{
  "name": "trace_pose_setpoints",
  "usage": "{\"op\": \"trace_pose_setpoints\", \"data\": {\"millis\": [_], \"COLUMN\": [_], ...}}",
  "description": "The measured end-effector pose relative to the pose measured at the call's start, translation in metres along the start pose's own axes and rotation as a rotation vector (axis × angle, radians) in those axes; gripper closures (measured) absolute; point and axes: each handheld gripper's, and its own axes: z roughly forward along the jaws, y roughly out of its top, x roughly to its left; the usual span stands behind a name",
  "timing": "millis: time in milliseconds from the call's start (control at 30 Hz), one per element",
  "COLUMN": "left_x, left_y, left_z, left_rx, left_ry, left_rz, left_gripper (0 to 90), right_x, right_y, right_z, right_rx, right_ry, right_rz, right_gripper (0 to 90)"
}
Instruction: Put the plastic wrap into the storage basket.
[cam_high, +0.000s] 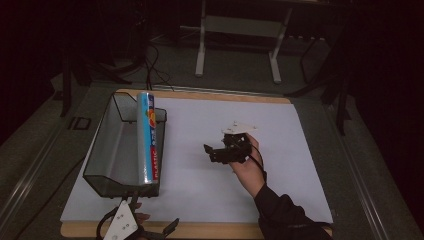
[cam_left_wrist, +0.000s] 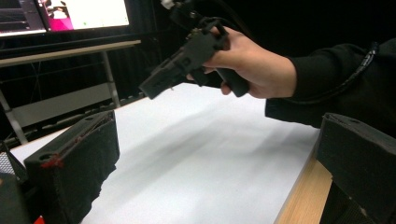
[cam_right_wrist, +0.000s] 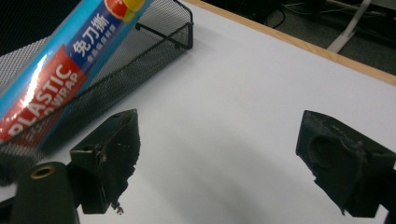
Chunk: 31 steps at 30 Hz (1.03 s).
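A black wire-mesh basket (cam_high: 107, 145) was seen at about 9 o'clock on the white sheet (cam_high: 210, 195) covering the wooden table (cam_high: 235, 231) in the high view. A long blue box of cling film (cam_high: 146, 137) was laid along the basket's right rim, running from 12 to 6 o'clock and resting on the mesh edge. In the right gripper view the box (cam_right_wrist: 56, 70) was read as "PLASTIC WRAP" in white on a red band, with white Chinese characters on the blue above it and a partly cropped round yellow-and-red logo at the top; the basket (cam_right_wrist: 154, 37) was seen beneath and beside it. The right gripper (cam_high: 212, 150) was held in the person's right hand (cam_high: 247, 167) above the sheet near centre, well apart from the basket, pointing toward 9 o'clock; its jaws were seen wide apart with nothing between them. The left gripper (cam_high: 172, 226) was found at 6 o'clock by the table's near edge, below the basket; its jaws were likewise spread wide, empty. In the left gripper view the right gripper (cam_left_wrist: 161, 79) and the hand (cam_left_wrist: 254, 70) were seen farther off, with a lit monitor (cam_left_wrist: 65, 16) at 11 o'clock, its text unreadable.
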Motion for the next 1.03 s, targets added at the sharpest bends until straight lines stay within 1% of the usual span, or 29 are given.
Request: {"op": "trace_pose_setpoints", "data": {"millis": [100, 133, 167, 267, 433, 500, 533, 633, 700, 767, 833, 1033], "left_x": [0.0, 0.0, 0.0, 0.0, 0.0, -0.001, -0.001, -0.001, -0.001, -0.001, -0.001, -0.001], "left_y": [0.0, 0.0, 0.0, 0.0, 0.0, 0.0, 0.0, 0.0, 0.0, 0.0, 0.0, 0.0], "left_z": [0.0, 0.0, 0.0, 0.0, 0.0, 0.001, 0.001, 0.001, 0.001, 0.001, 0.001, 0.001], "left_rx": [0.0, 0.0, 0.001, 0.0, 0.002, 0.004, 0.004, 0.005, 0.008, 0.008, 0.008, 0.01], "left_ry": [0.0, 0.0, 0.0, 0.0, -0.001, 0.0, 0.0, 0.0, -0.001, -0.004, -0.006, -0.007], "left_rz": [0.0, 0.0, 0.001, 0.0, 0.001, 0.003, 0.003, 0.004, 0.005, 0.006, 0.004, 0.003], "left_gripper": [0.6, 0.6, 0.6, 0.6, 0.6, 0.6, 0.6, 0.6, 0.6, 0.6, 0.6, 0.6], "right_x": [-0.003, -0.005, -0.007, -0.012, -0.019, -0.022, -0.022, -0.028, -0.029, -0.03, -0.03, -0.03], "right_y": [-0.01, -0.013, -0.016, -0.025, -0.039, -0.045, -0.045, -0.055, -0.057, -0.059, -0.059, -0.061], "right_z": [-0.007, -0.009, -0.01, -0.016, -0.024, -0.026, -0.026, -0.033, -0.033, -0.034, -0.034, -0.032], "right_rx": [0.004, 0.0, 0.007, 0.007, 0.024, 0.033, 0.033, 0.02, 0.017, 0.014, 0.01, 0.012], "right_ry": [-0.002, 0.002, 0.004, 0.001, -0.009, -0.013, -0.013, -0.017, -0.015, -0.021, -0.016, -0.014], "right_rz": [0.006, 0.011, 0.017, 0.03, 0.022, 0.03, 0.03, 0.054, 0.06, 0.049, 0.052, 0.04], "right_gripper": [13.6, 13.5, 13.5, 13.6, 13.6, 13.6, 13.6, 13.6, 13.6, 13.6, 13.6, 13.6]}}
